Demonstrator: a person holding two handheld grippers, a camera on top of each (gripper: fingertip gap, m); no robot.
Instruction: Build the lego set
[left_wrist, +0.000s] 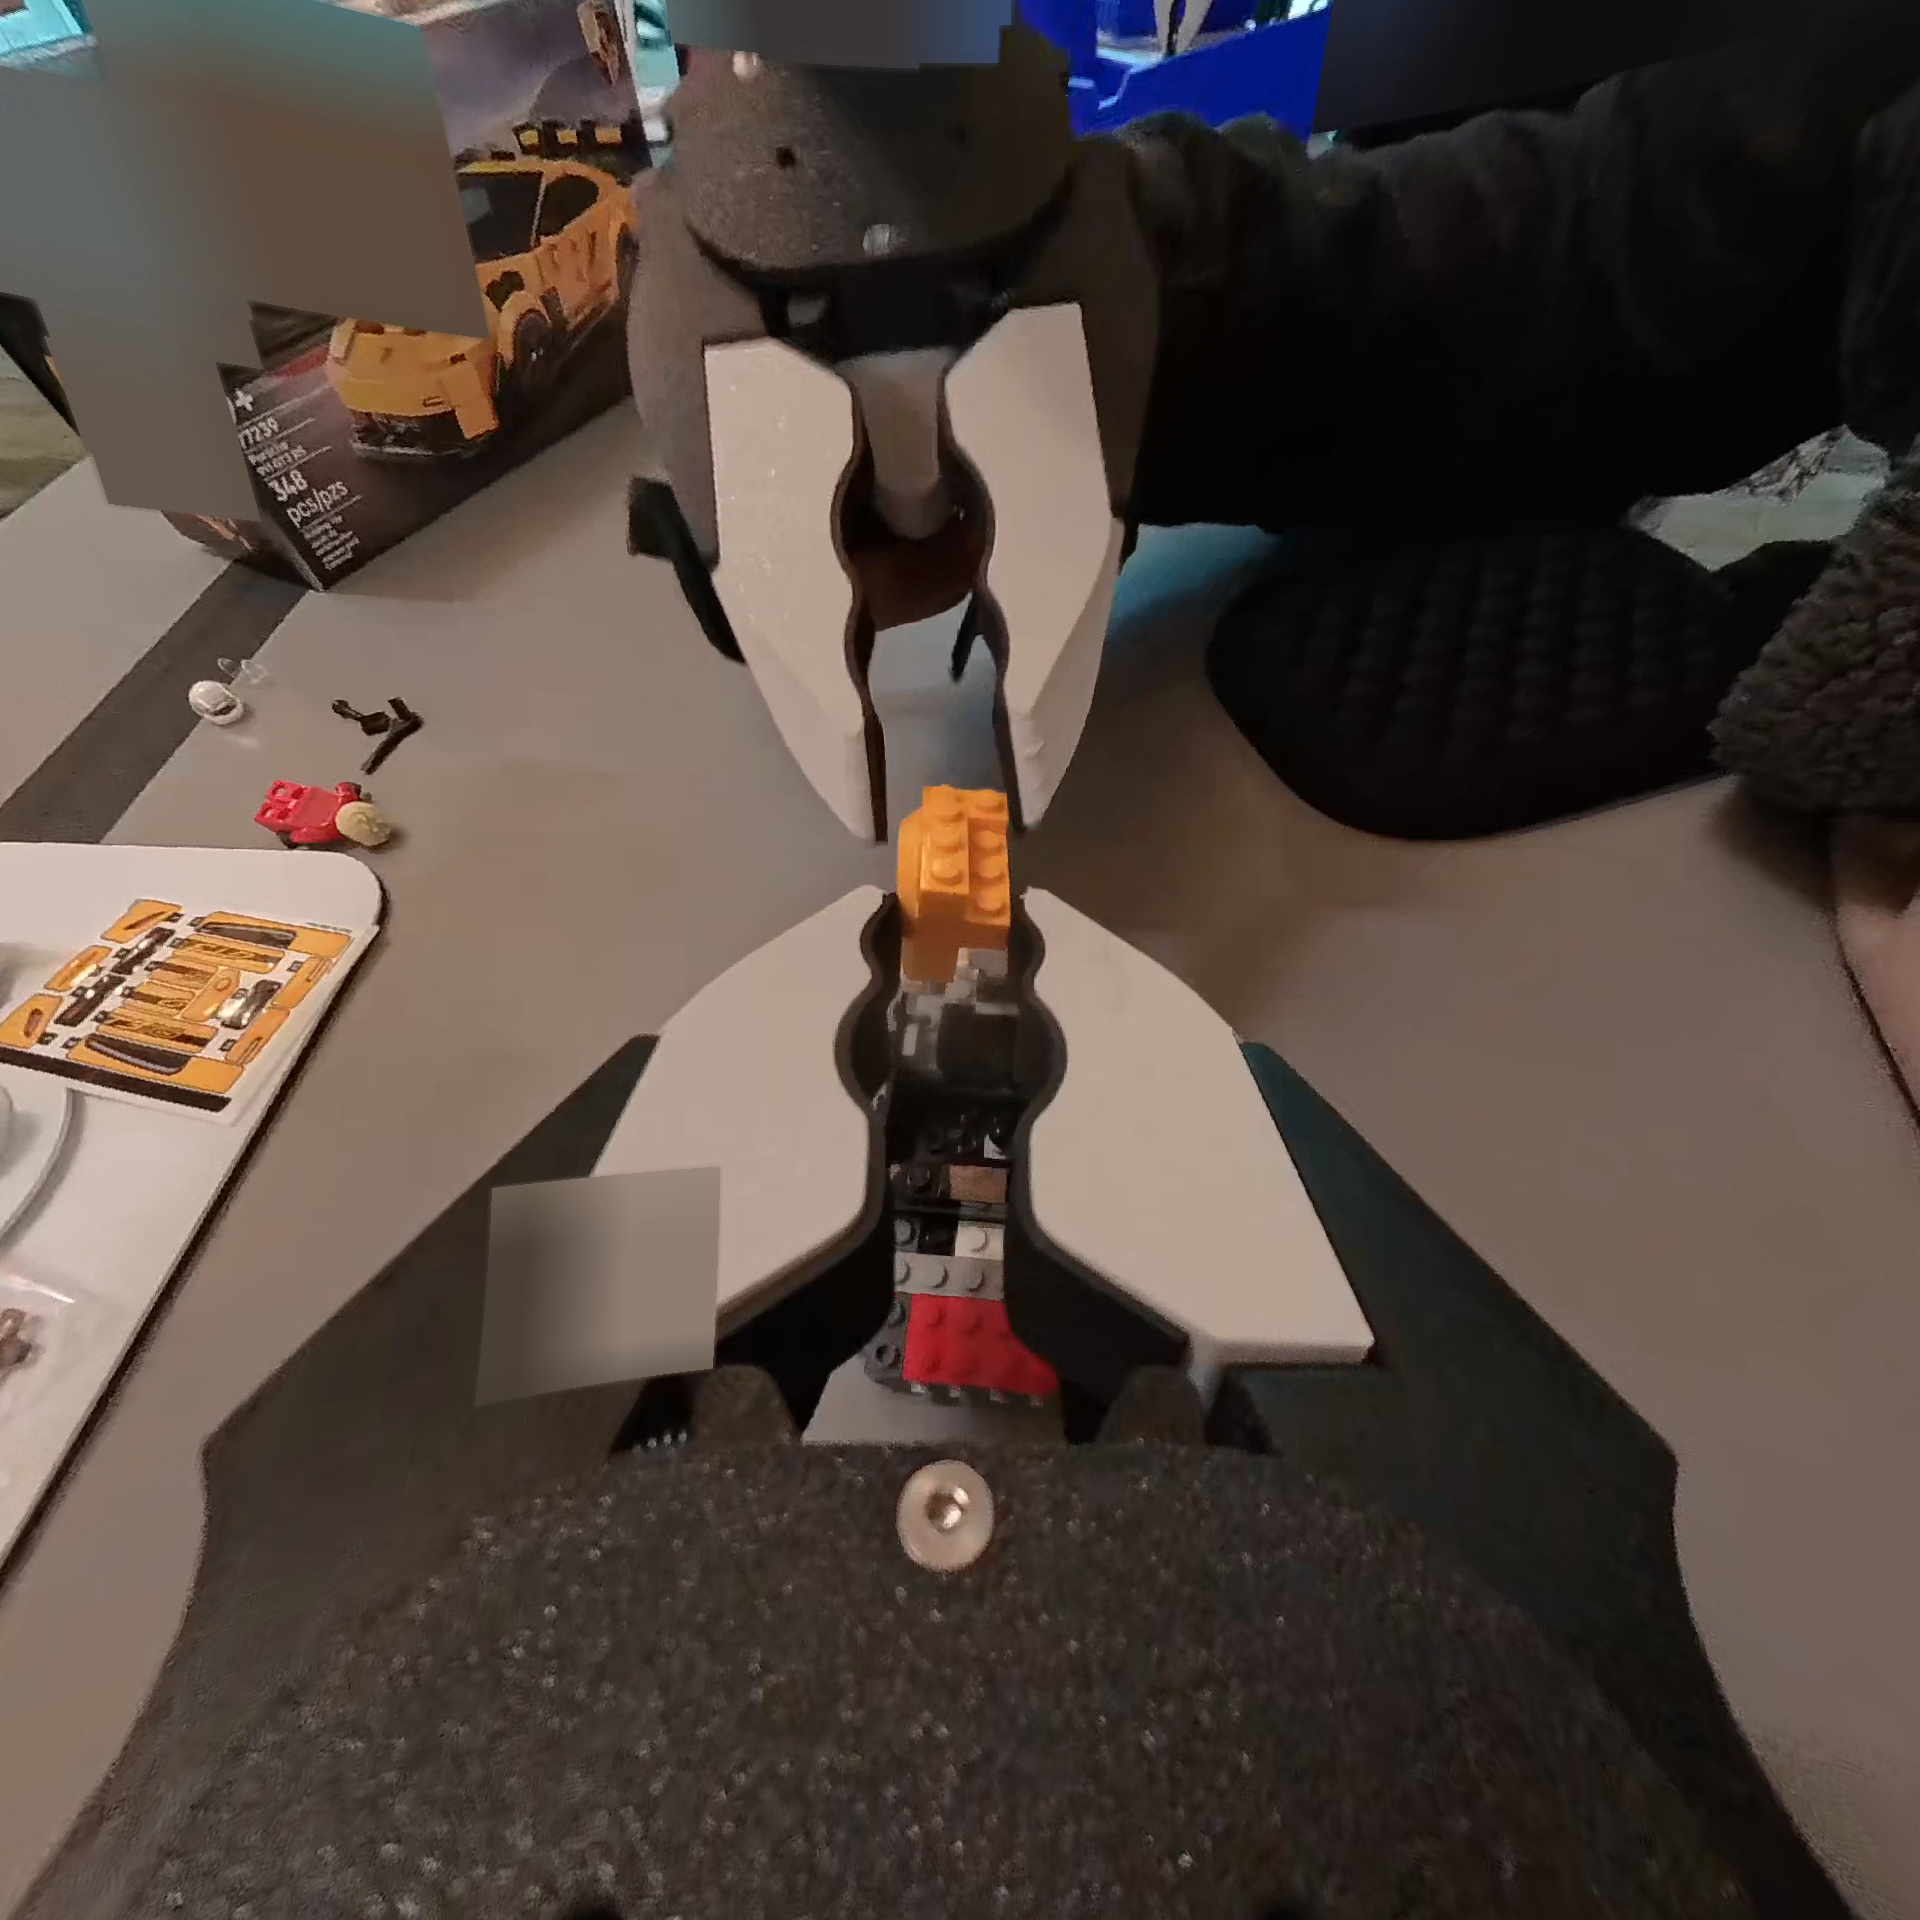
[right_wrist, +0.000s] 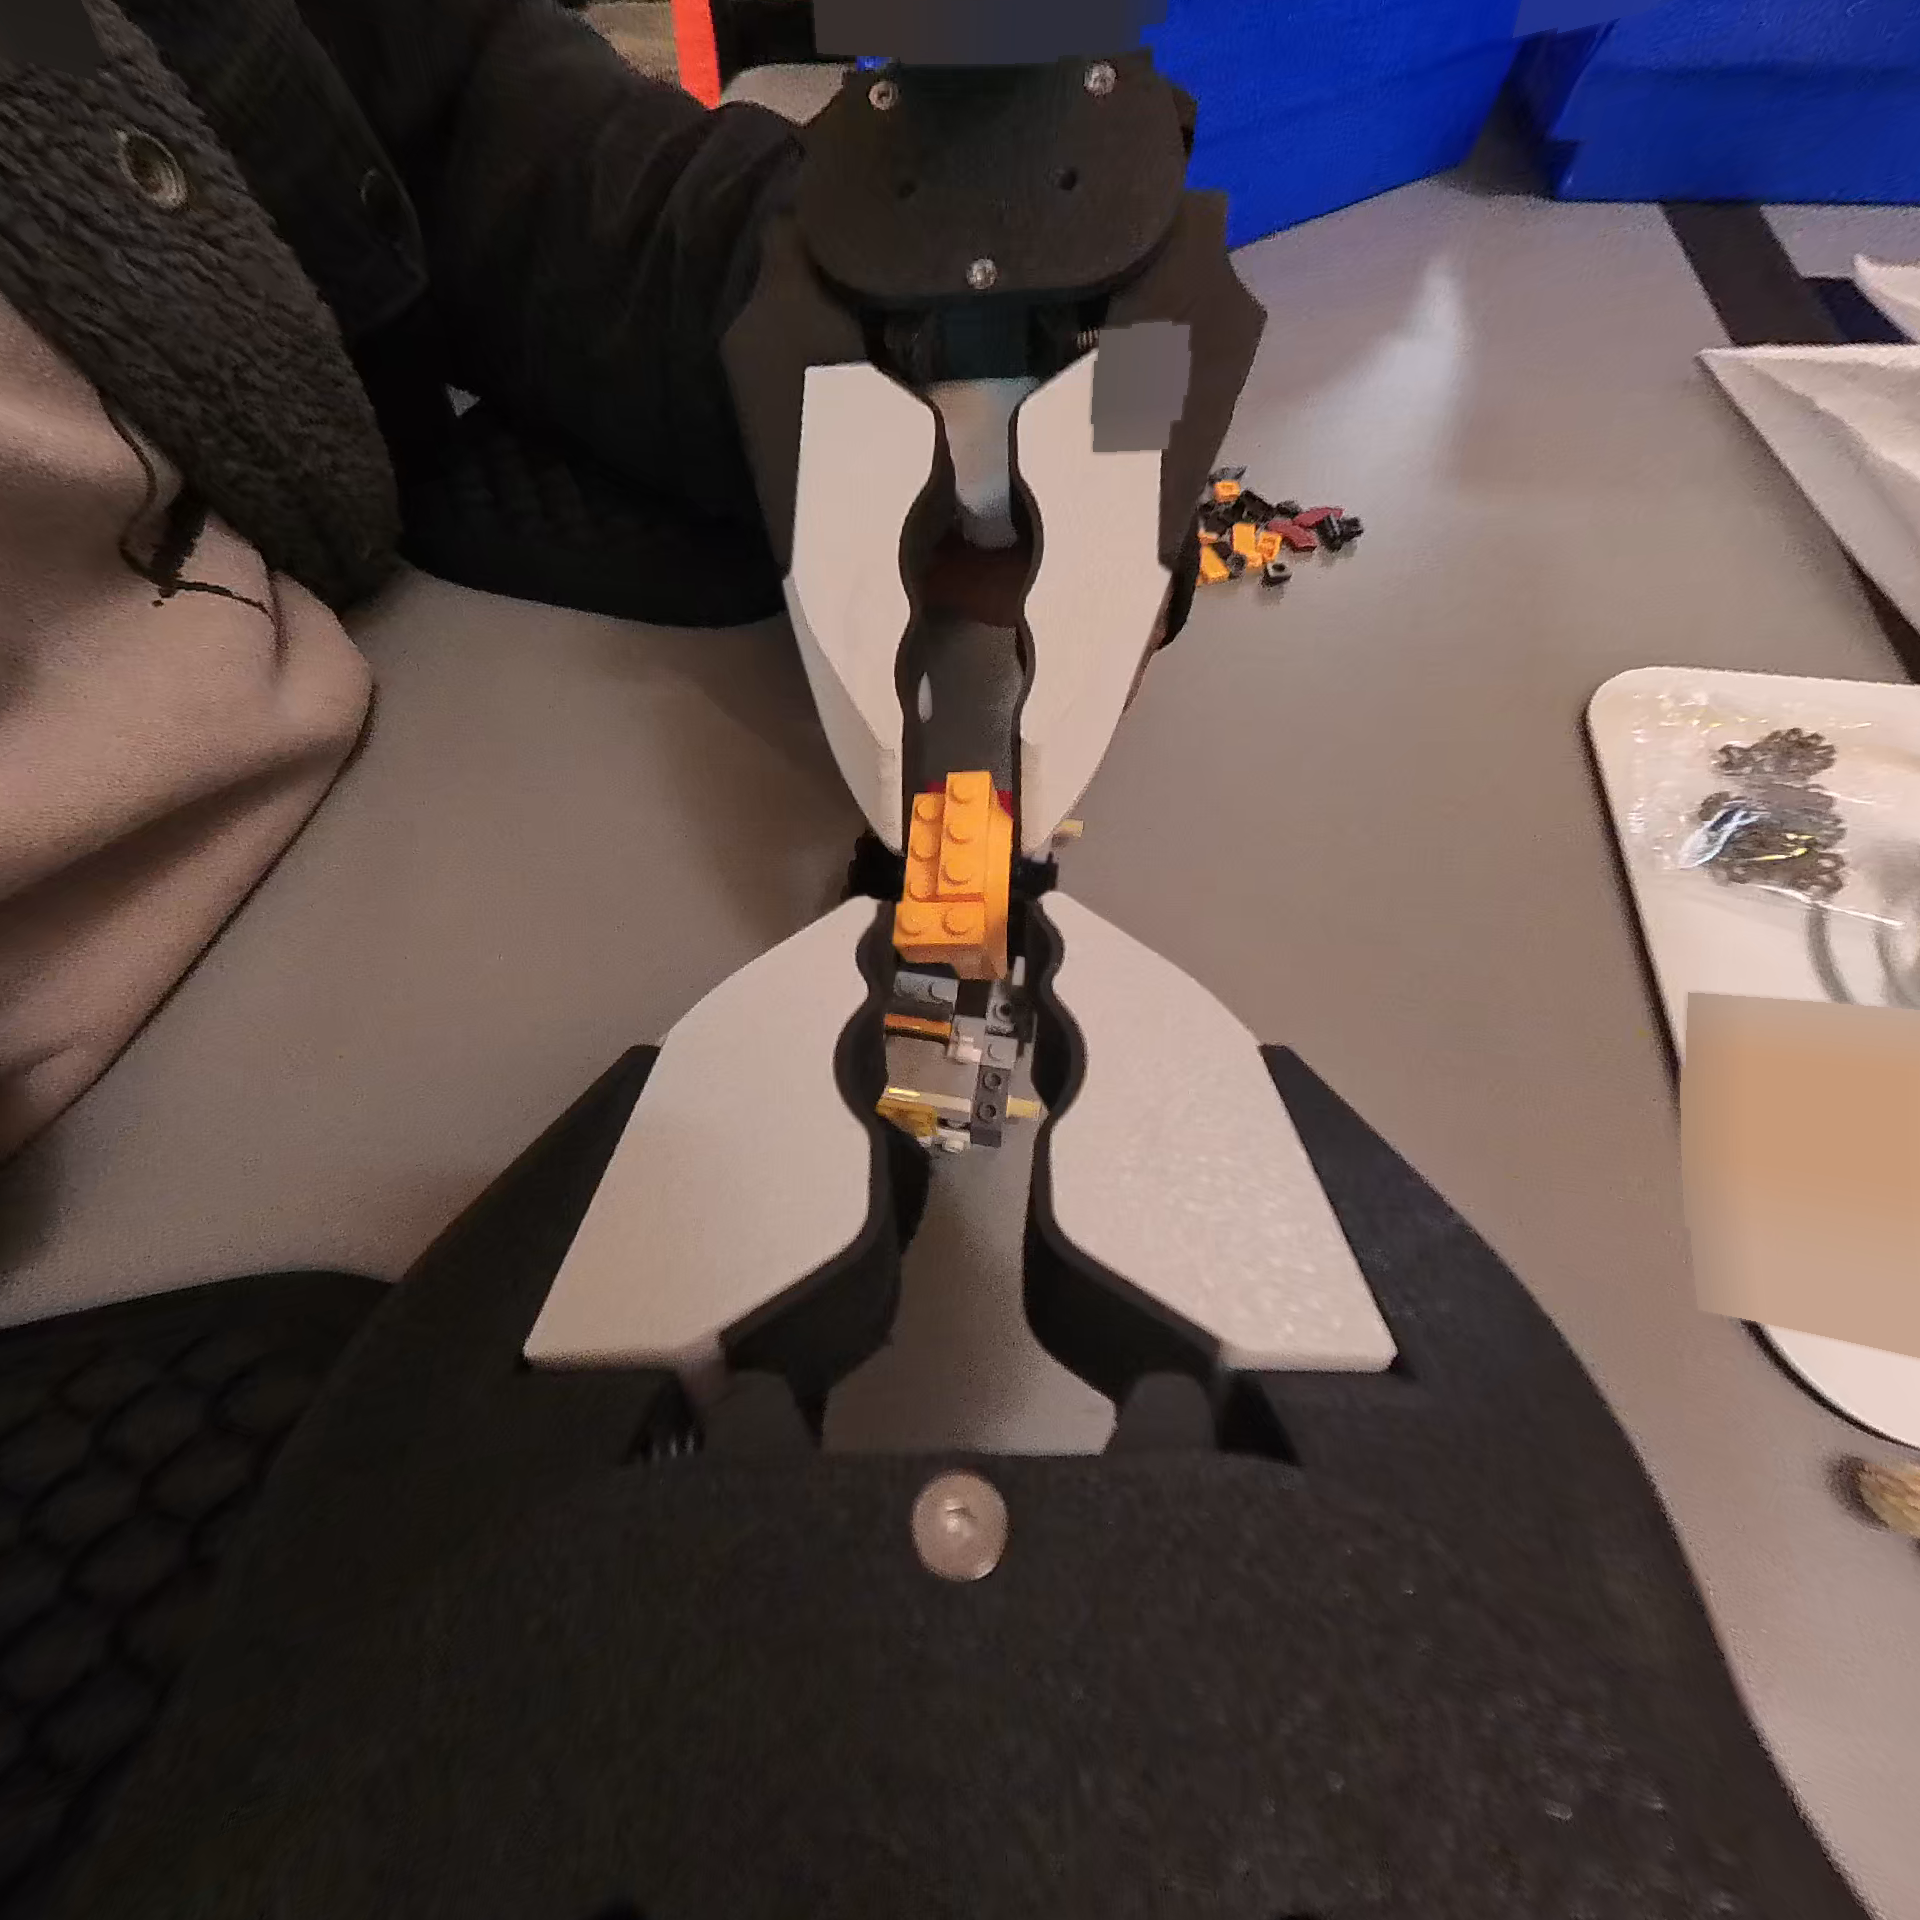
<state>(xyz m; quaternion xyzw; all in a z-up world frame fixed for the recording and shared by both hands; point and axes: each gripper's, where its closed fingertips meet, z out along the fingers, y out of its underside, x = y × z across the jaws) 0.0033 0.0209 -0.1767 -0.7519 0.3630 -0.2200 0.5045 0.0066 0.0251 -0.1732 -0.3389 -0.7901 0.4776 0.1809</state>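
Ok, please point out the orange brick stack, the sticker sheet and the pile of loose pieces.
orange brick stack (left_wrist: 956, 873), left wrist view, studded top face.
sticker sheet (left_wrist: 177, 997), left wrist view, middle of the sheet.
pile of loose pieces (right_wrist: 1273, 535), right wrist view, centre of the pile.

We see an orange studded block topping a model banded in grey, black and red, between white fingers on a speckled black gripper, and the facing gripper shows the same white and black. On the grey table lie an orange-and-black sticker sheet, a red piece and a dark box picturing a yellow car. We also see a pile of orange, black and dark red bits, a white tray and blue bins.
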